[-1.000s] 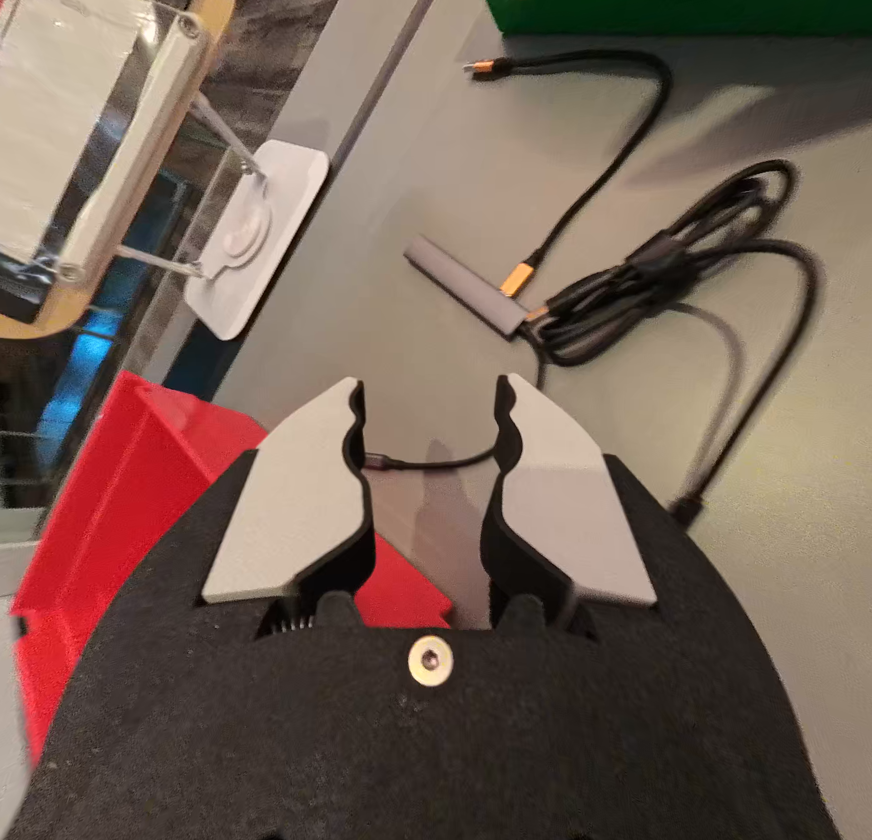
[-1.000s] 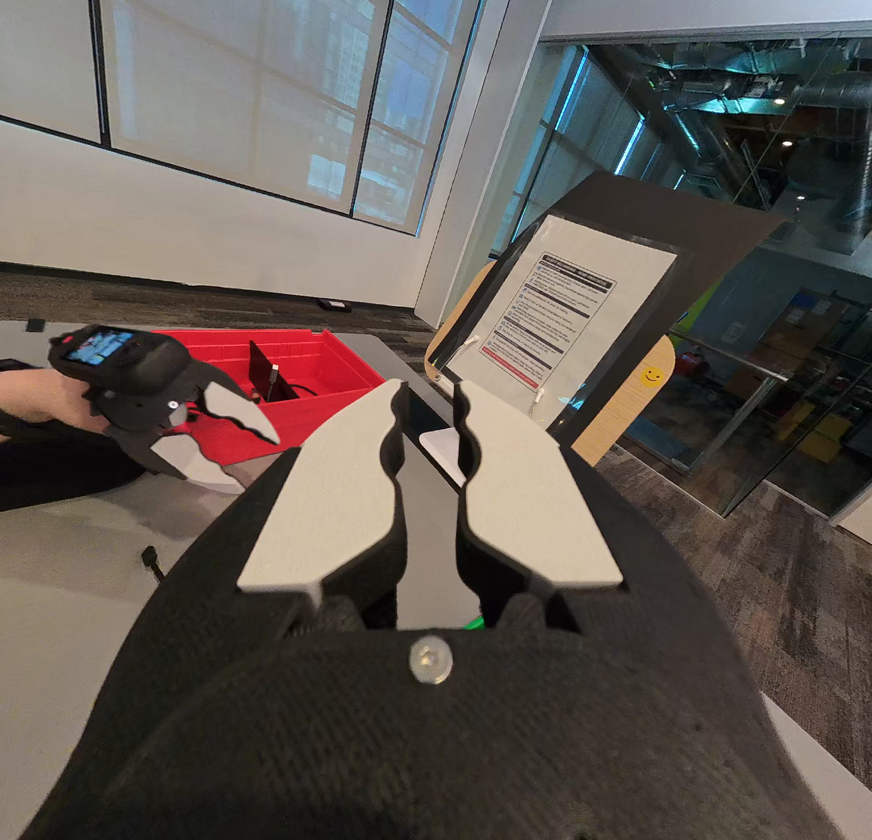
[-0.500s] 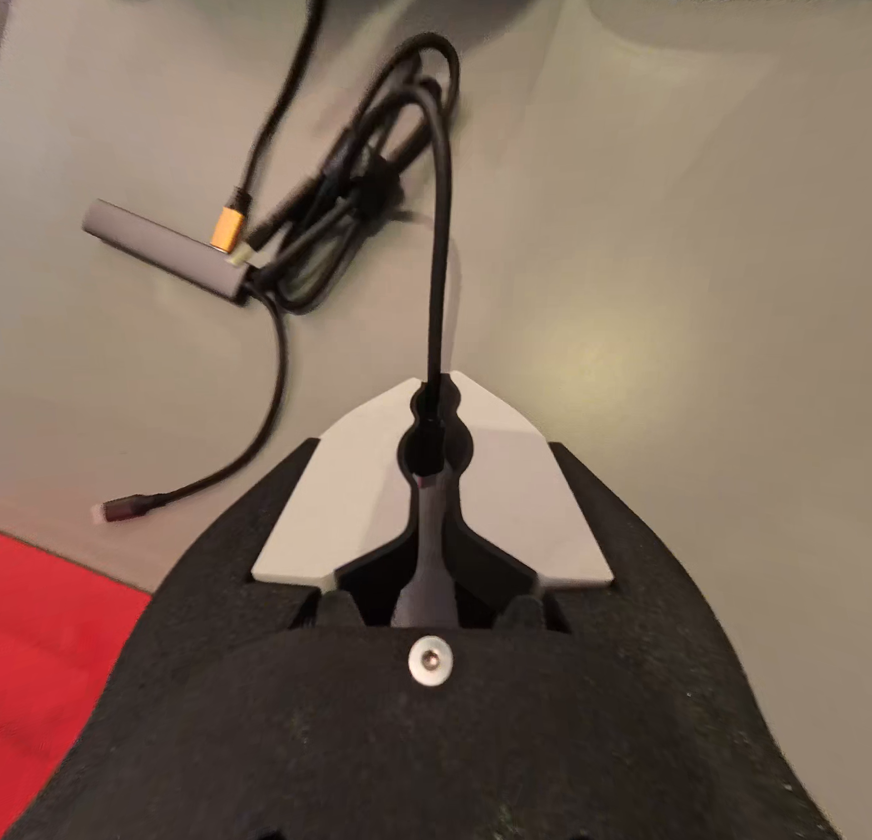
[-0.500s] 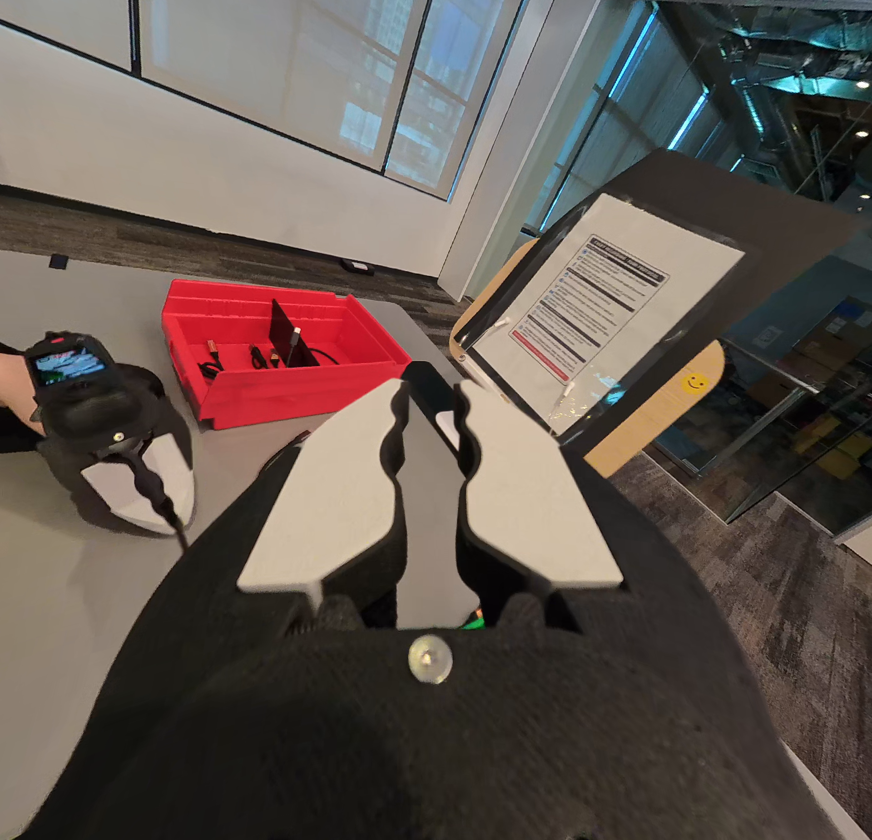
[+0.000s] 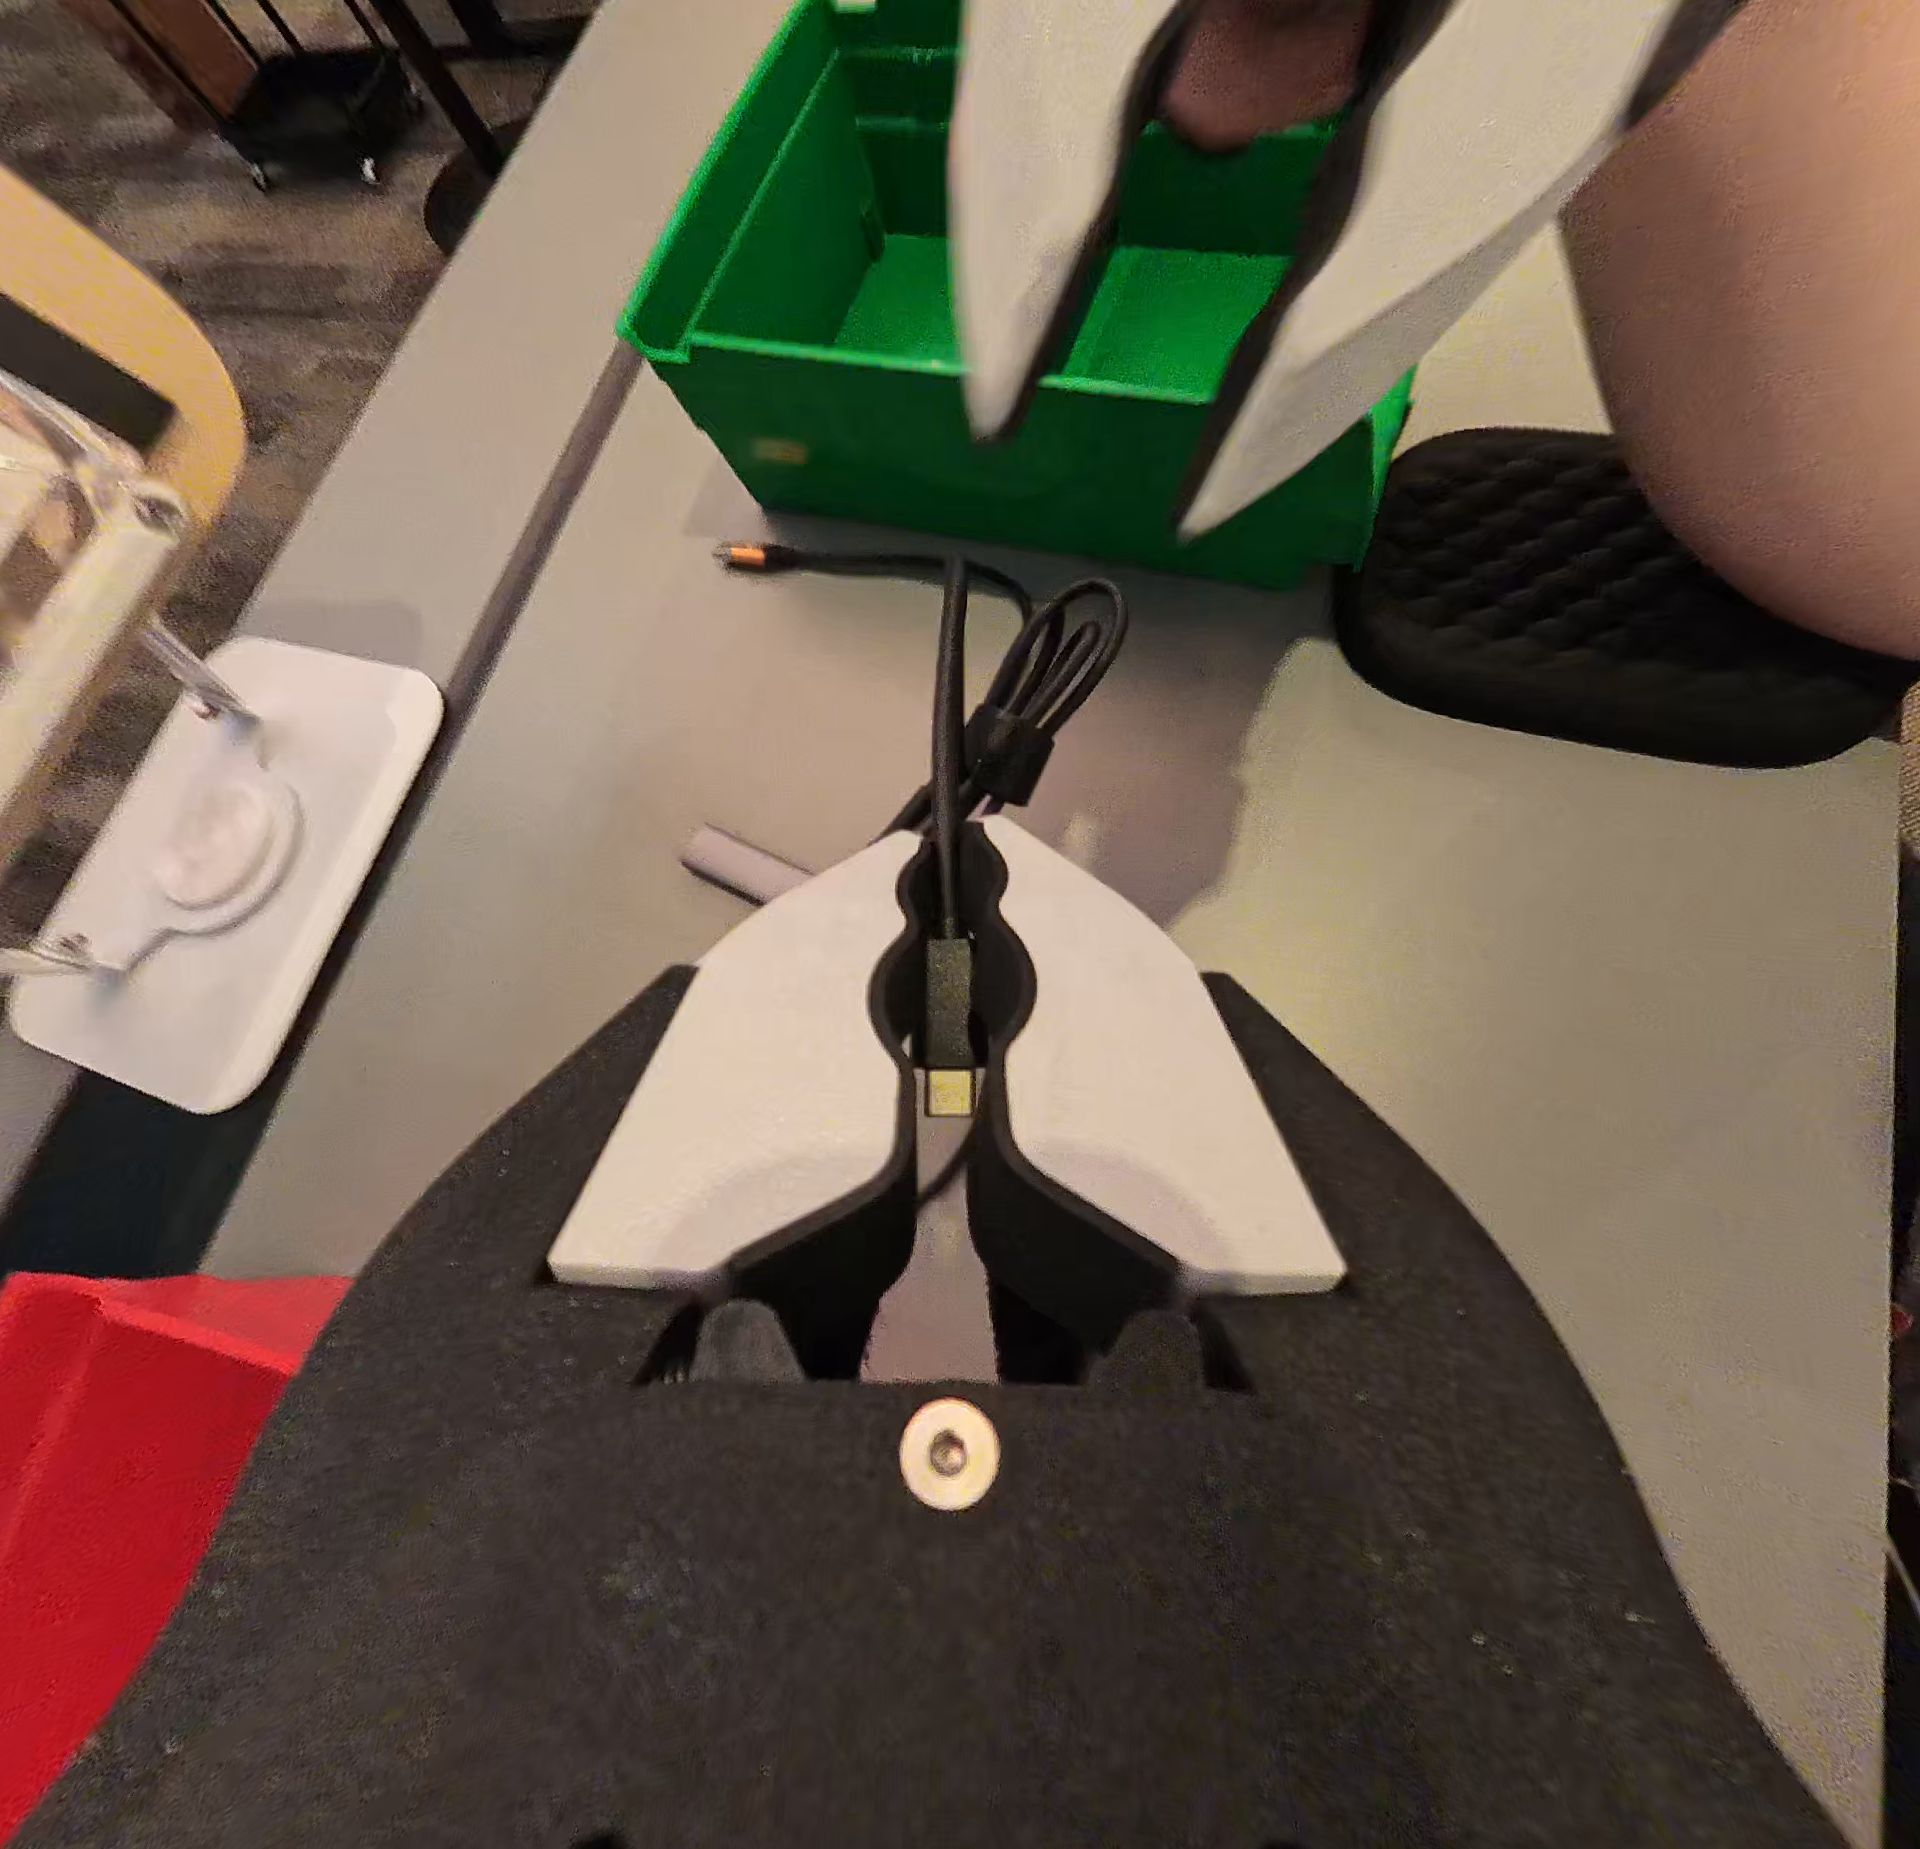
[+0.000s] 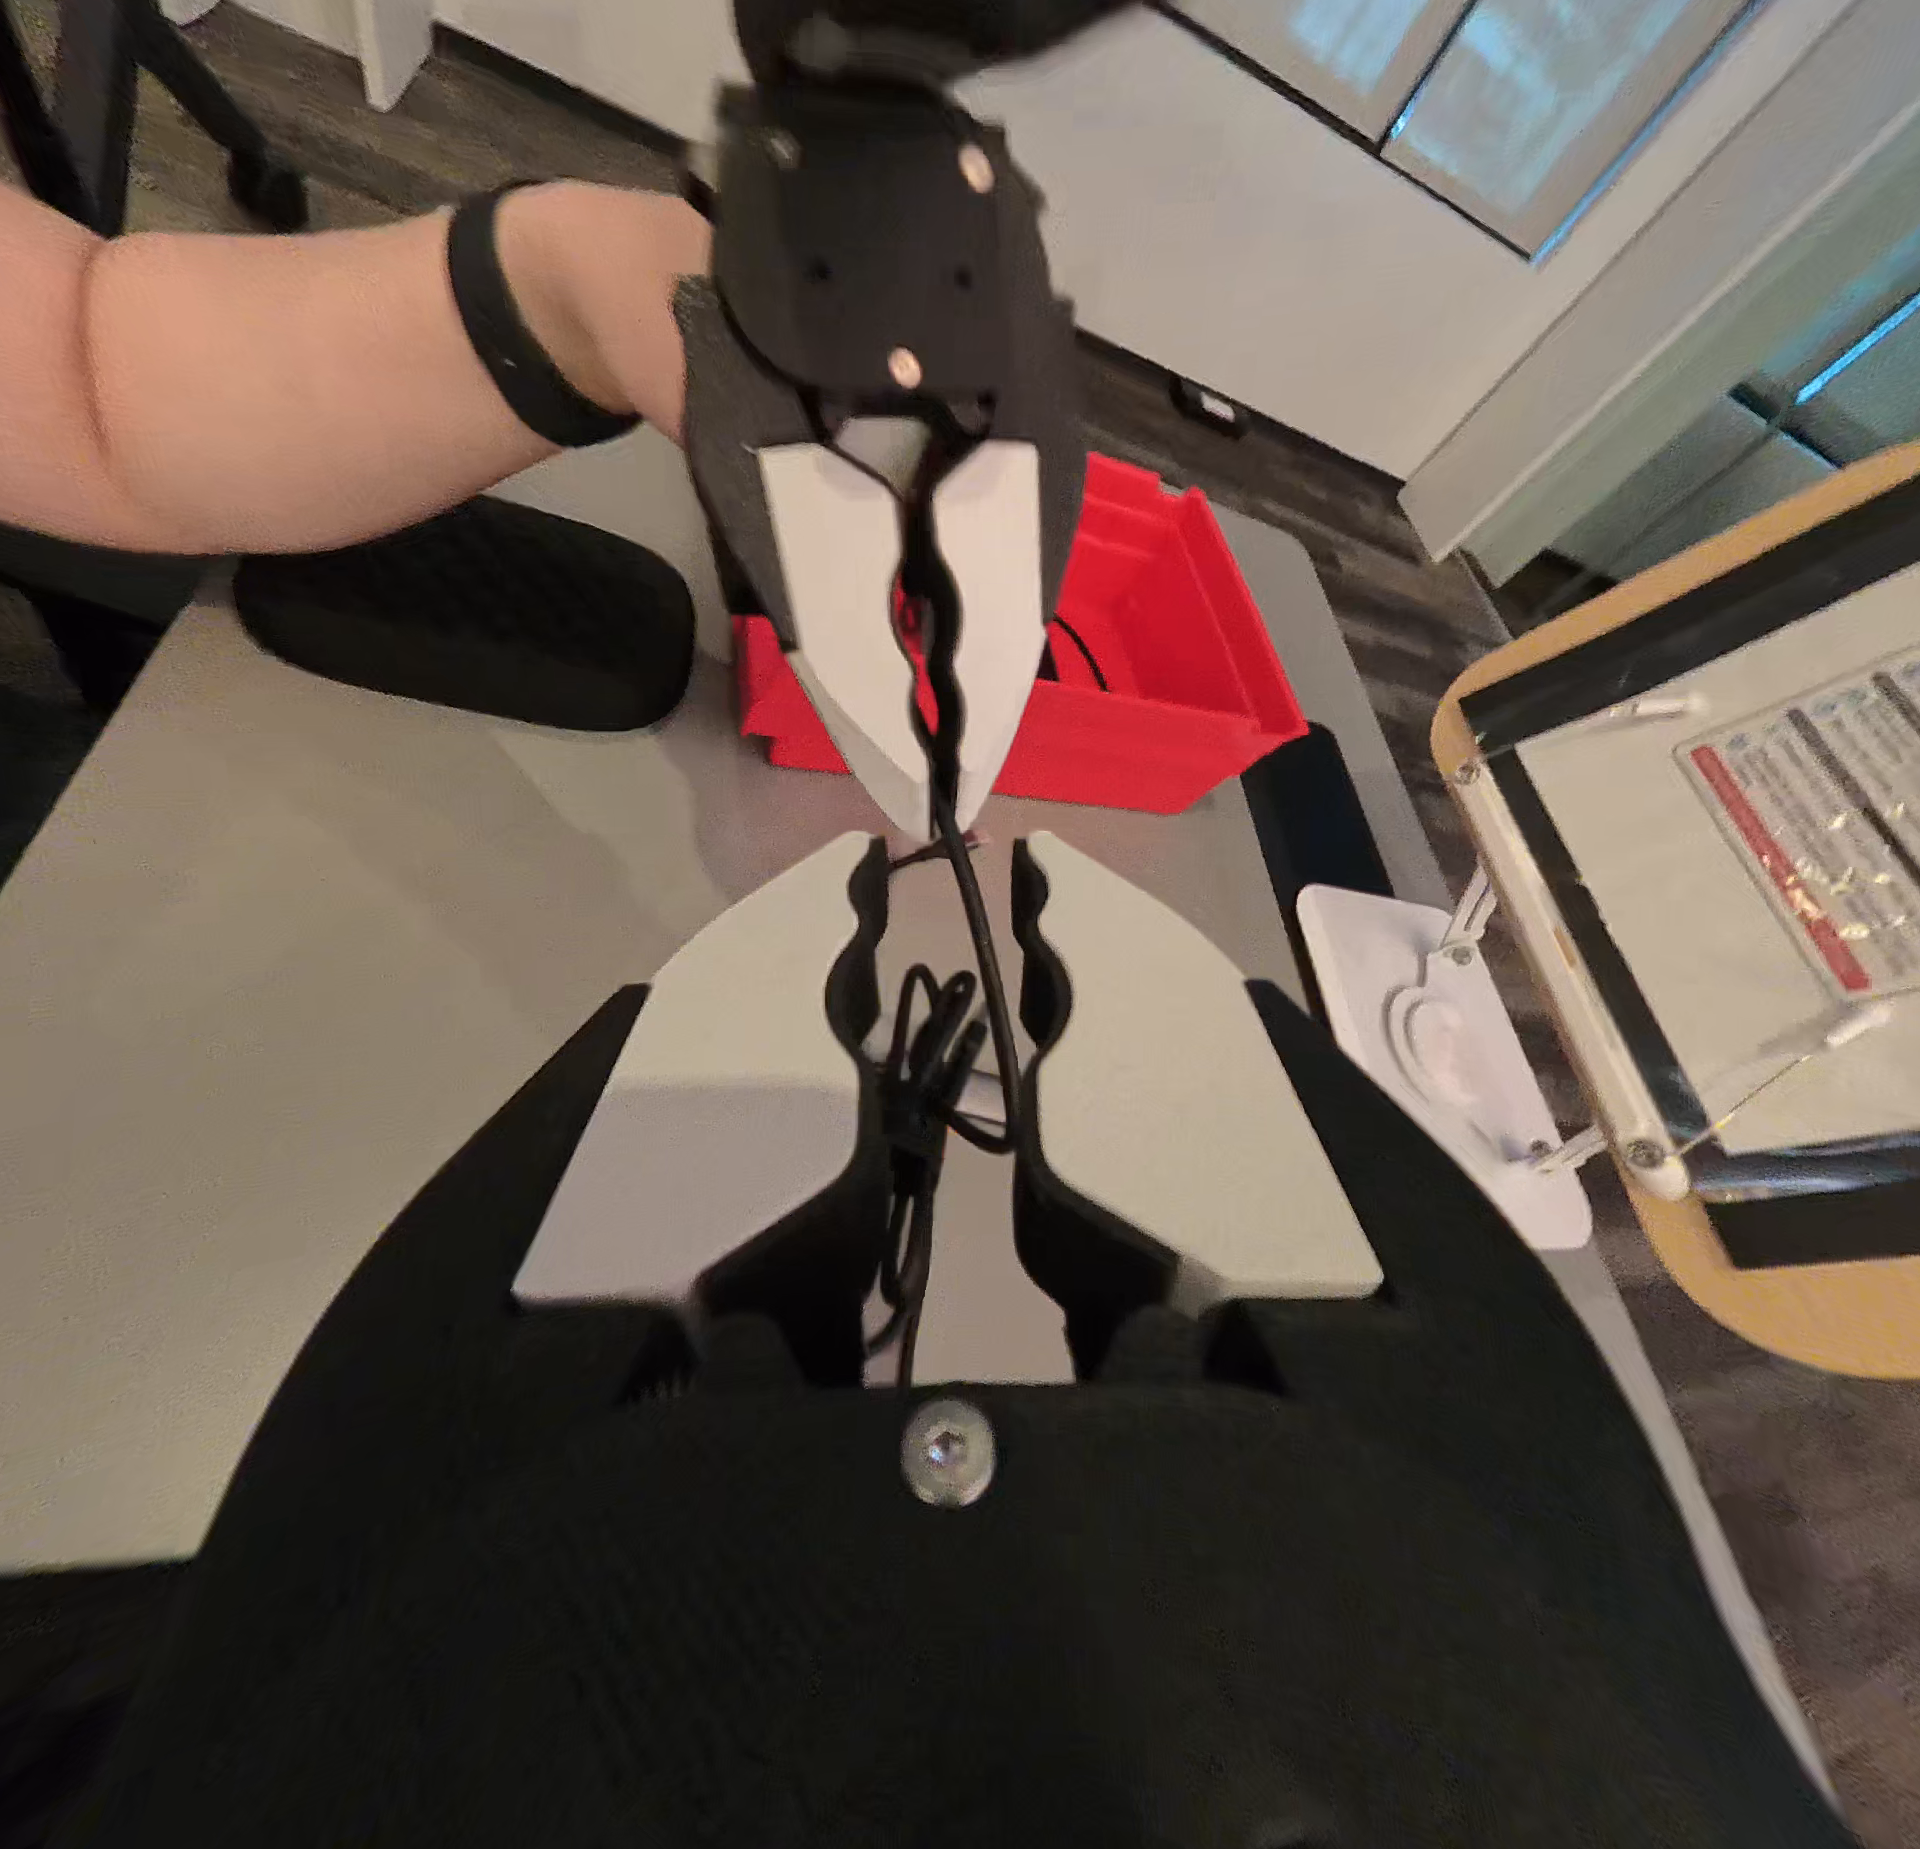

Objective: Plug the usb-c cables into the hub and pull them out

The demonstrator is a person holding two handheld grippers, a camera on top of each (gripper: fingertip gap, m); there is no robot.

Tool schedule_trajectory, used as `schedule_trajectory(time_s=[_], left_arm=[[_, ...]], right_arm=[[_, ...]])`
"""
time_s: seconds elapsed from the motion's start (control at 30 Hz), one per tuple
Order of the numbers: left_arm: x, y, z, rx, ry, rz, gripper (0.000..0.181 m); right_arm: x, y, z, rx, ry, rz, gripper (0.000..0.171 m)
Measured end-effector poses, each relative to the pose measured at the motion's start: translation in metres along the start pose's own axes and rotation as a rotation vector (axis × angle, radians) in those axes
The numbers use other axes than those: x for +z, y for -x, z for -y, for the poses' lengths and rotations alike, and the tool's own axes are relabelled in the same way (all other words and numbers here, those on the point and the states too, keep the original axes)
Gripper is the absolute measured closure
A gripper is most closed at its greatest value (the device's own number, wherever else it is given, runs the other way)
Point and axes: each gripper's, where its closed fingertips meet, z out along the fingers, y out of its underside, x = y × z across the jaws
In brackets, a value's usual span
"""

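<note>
My left gripper (image 5: 951,838) is shut on a black usb-c cable (image 5: 948,677), held above the grey table. Its plug (image 5: 948,1004) sits between the fingers, metal tip toward the camera. The grey hub (image 5: 740,861) lies on the table, partly hidden behind my left finger, beside a bundled black cable (image 5: 1051,677). An orange-tipped cable end (image 5: 750,556) lies farther off. My right gripper (image 6: 948,849) is open and empty, facing the left gripper (image 6: 940,817). The held cable (image 6: 982,952) hangs down between the right fingers. The right gripper also shows in the left wrist view (image 5: 1091,480).
A green bin (image 5: 831,449) stands at the table's far side and a red bin (image 6: 1153,750) at the other. A black wrist rest (image 6: 468,615) lies under a person's forearm. A sign stand with a white base (image 6: 1455,1051) is at the table edge. The tips of one gripper are about 6 centimetres away from the tips of the other. It is some 20 centimetres from my left tips to the grey hub (image 5: 740,861).
My left gripper swung onto the black cable, shut on its plug and lifted it. My right gripper turned down to face the left one and opened wider.
</note>
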Motion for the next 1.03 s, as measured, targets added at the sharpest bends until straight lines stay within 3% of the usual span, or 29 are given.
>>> schedule_trajectory(time_s=[0.2, 0.23, 0.37, 0.47, 0.63, 0.8, 0.97, 1.03], left_arm=[[-0.004, 0.004, 0.029, 0.092, -0.064, -0.020, 0.178], [-0.004, 0.004, 0.031, 0.099, -0.082, -0.030, 0.178], [-0.019, 0.008, 0.044, 0.118, -0.243, -0.024, 0.170], [-0.050, 0.028, 0.052, -0.008, -0.366, 0.024, 0.148], [-0.100, 0.051, 0.067, -0.248, -0.683, -0.034, 0.152], [-0.105, 0.042, 0.071, -0.491, -0.719, -0.329, 0.137], [-0.100, 0.035, 0.074, -0.600, -0.700, -0.399, 0.128], [-0.096, 0.033, 0.076, -0.607, -0.689, -0.401, 0.135]], right_arm=[[0.022, -0.010, -0.020, 0.010, 0.017, 0.004, 0.151], [0.023, -0.014, -0.020, -0.015, 0.020, -0.021, 0.161], [0.019, -0.016, -0.005, -0.005, -0.049, -0.022, 0.166], [0.016, -0.024, 0.001, -0.078, -0.022, -0.121, 0.166], [0.003, -0.029, 0.027, -0.233, -0.026, -0.295, 0.166], [-0.003, -0.039, 0.047, -0.399, 0.013, -0.516, 0.166], [0.005, -0.043, 0.045, -0.480, 0.116, -0.596, 0.167], [0.010, -0.044, 0.043, -0.494, 0.133, -0.600, 0.166]])
